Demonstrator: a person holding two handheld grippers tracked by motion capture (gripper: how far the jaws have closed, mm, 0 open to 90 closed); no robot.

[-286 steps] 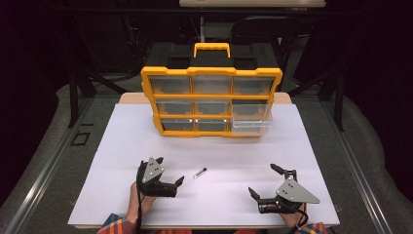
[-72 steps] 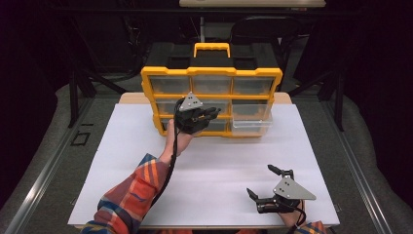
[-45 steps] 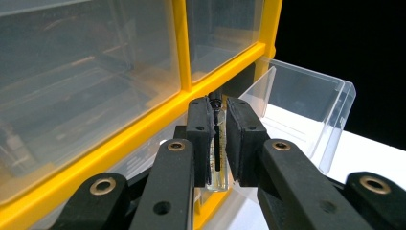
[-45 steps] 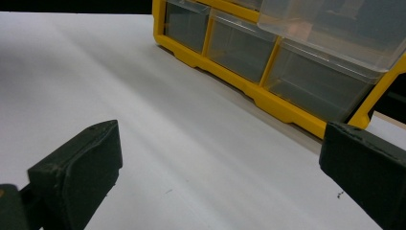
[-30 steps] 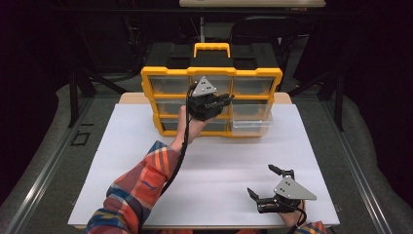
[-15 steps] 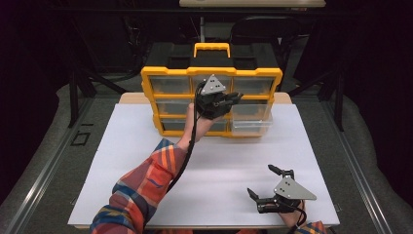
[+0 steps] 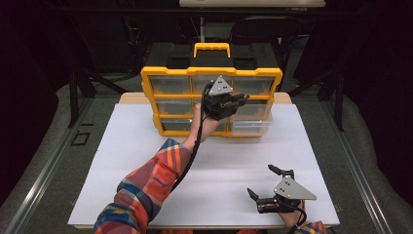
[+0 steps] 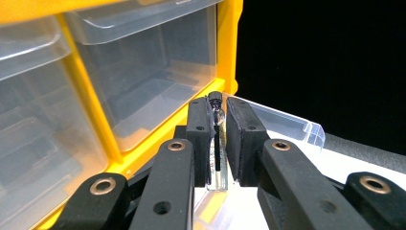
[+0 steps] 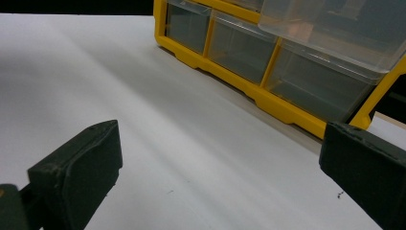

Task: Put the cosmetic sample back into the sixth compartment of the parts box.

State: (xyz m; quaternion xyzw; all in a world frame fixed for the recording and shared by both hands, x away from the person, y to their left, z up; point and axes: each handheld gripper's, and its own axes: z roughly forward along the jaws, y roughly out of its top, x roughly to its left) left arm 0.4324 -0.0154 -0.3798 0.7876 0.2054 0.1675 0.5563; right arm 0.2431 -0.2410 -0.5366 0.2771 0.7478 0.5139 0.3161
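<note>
A yellow organiser with clear drawers stands at the back of the white mat. Its bottom right drawer is pulled out. My left gripper is raised in front of the organiser's middle row, above the pulled-out drawer. In the left gripper view the gripper is shut on a small clear vial with a dark rod inside, and the open drawer's rim lies just beyond. My right gripper rests open on the mat at the front right, its jaws wide apart in the right gripper view, nothing between them.
The white mat covers the table from the organiser to the front edge. A yellow carry handle tops the organiser. A plaid sleeve stretches diagonally across the mat's middle. Dark floor and chair frames surround the table.
My left gripper picked the vial up from the mat, carried it to the organiser, then moved up and right along its front. The right gripper stayed still.
</note>
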